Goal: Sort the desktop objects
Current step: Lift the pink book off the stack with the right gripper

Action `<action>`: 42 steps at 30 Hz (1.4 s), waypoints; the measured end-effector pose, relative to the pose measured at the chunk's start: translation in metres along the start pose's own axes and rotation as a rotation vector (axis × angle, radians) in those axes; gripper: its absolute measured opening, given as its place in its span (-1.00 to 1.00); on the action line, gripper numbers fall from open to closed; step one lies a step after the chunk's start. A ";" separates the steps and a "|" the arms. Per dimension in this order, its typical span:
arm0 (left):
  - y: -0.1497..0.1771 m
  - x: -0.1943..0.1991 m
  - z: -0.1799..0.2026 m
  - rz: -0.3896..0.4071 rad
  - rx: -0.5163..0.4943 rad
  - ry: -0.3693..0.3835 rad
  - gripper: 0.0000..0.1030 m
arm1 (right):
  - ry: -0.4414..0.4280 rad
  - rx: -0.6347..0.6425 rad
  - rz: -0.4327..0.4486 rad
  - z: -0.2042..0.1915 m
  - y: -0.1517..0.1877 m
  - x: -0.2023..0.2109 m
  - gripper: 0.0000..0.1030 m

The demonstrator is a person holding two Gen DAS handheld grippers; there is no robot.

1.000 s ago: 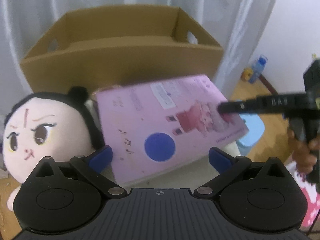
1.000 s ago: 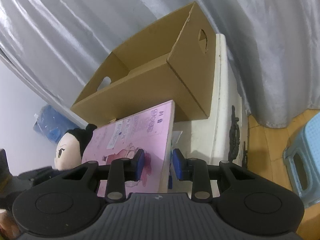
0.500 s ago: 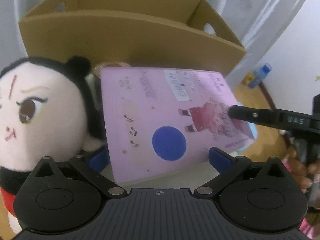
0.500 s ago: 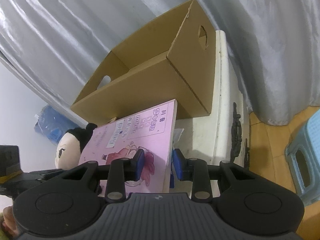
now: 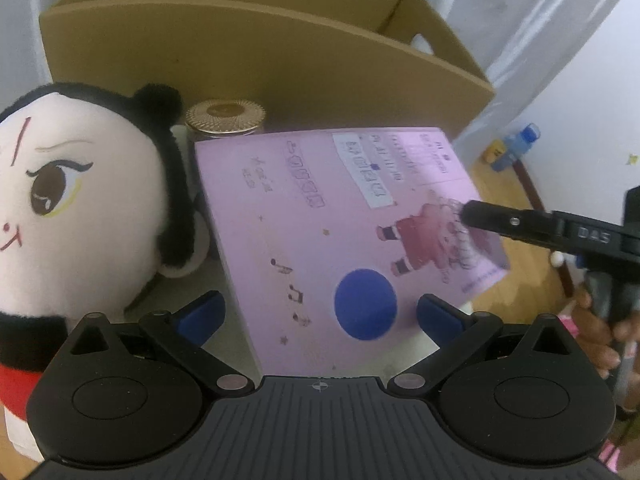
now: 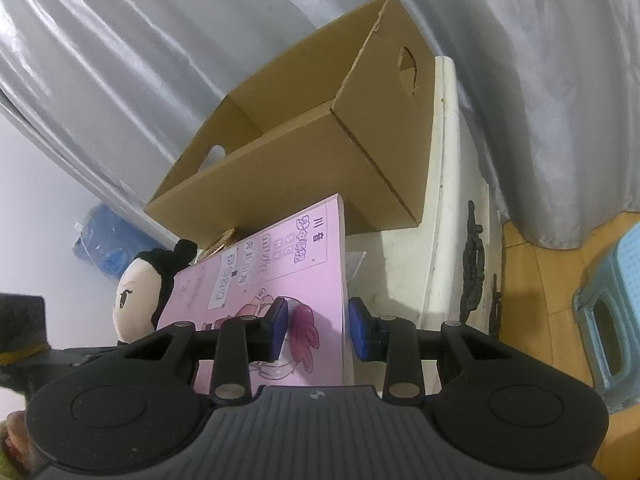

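The cardboard box at the back of the white table is judged the likely destination, and its tall near wall could be struck if the pink book is carried too low. The book is held tilted above the table, in front of the box, pinched only near one edge by the right gripper, so it could swing or slip out. The left gripper is spread wide, its pads either side of the book's lower end without touching. The plush doll beside the book could be knocked over, and the gold-lidded jar behind it is crowded against the box.
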State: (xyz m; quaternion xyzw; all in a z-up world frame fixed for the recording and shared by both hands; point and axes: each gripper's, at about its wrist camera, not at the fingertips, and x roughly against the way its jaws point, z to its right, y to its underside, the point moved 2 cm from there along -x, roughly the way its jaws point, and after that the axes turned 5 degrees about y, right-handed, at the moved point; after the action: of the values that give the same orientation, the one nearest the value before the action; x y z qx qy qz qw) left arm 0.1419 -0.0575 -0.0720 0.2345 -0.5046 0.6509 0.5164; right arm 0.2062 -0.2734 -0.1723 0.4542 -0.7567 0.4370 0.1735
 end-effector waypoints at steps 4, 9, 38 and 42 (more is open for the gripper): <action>0.000 -0.009 0.006 -0.007 -0.019 -0.008 1.00 | 0.002 0.014 0.002 -0.003 0.001 -0.001 -0.08; 0.001 -0.013 0.010 -0.011 -0.037 -0.016 1.00 | -0.024 -0.008 -0.030 0.000 0.014 -0.009 0.12; 0.004 -0.015 0.010 -0.008 -0.123 -0.041 1.00 | -0.061 -0.027 -0.087 -0.007 0.020 -0.012 0.06; 0.004 -0.017 0.011 -0.009 -0.131 -0.049 1.00 | -0.059 -0.019 -0.067 -0.005 0.019 -0.010 0.07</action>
State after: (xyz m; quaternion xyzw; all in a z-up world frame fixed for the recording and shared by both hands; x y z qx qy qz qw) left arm 0.1425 -0.0749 -0.0836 0.2182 -0.5574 0.6082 0.5213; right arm 0.1953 -0.2601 -0.1861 0.4902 -0.7501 0.4101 0.1701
